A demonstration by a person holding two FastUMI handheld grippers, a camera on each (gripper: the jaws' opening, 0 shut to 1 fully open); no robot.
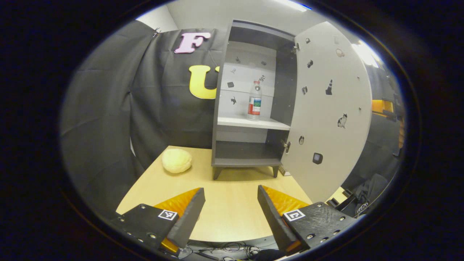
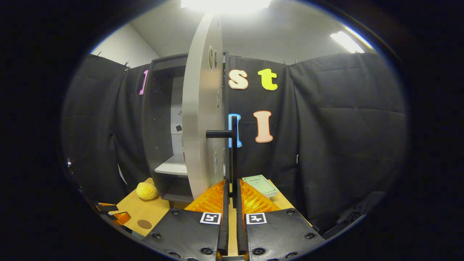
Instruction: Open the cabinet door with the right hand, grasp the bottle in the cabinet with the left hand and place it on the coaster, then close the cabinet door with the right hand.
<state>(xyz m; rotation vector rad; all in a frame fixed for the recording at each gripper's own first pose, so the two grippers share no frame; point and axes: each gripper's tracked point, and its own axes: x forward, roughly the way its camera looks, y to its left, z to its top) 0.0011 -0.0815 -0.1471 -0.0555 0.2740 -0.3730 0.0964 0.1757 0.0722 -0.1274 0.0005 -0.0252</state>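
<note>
A clear bottle (image 1: 254, 101) with a red and green label stands upright on the middle shelf (image 1: 232, 121) of the dark grey cabinet (image 1: 220, 108). Its white door (image 1: 330, 108) is swung wide open to the right. My left gripper (image 1: 231, 192) is open over the wooden table (image 1: 232, 214), well short of the cabinet, with nothing between its fingers. In the right gripper view the door (image 2: 201, 108) is edge-on, and my right gripper (image 2: 232, 185) is shut on the lower end of its black bar handle (image 2: 233, 145). A round brown coaster (image 2: 144, 224) lies near the table's front left.
A yellow soft lump (image 1: 176, 160) lies on the table left of the cabinet. A green book (image 2: 260, 185) lies behind the door on the table's right side. Black cloth walls enclose the table. Cables hang below the near edge.
</note>
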